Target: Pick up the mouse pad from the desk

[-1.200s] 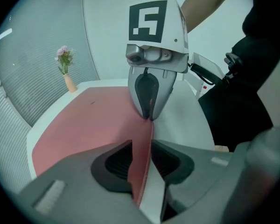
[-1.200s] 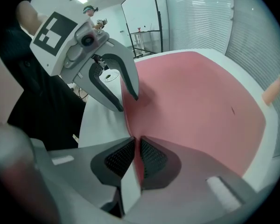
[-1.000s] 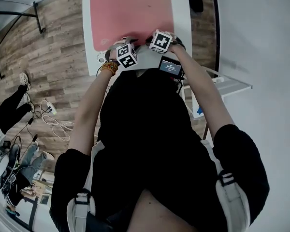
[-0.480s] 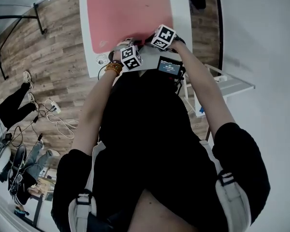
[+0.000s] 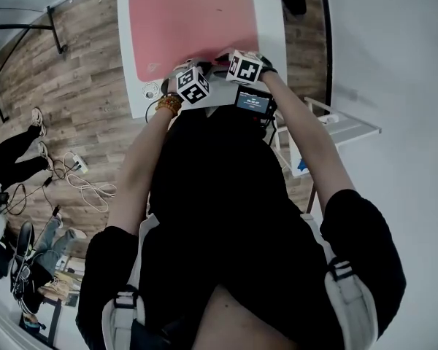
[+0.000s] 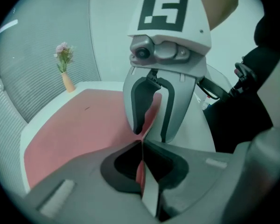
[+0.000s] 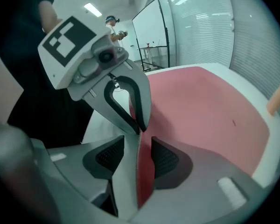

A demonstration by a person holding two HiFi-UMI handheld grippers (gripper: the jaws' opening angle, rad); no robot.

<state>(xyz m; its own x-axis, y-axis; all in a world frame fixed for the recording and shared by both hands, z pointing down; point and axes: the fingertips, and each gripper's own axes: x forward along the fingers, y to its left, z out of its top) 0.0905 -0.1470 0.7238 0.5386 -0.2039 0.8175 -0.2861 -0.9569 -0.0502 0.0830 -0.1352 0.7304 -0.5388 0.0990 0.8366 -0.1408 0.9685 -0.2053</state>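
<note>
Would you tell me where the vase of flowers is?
The vase of flowers stands left in the left gripper view, on the white desk at its far corner, beyond the pink mouse pad.

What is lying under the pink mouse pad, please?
A white desk shows around the mouse pad. Anything else beneath it is covered, so I cannot tell.

Matt pink mouse pad (image 5: 193, 24), smooth white desk (image 5: 271, 20), wood-grain plank floor (image 5: 80, 86)
</note>
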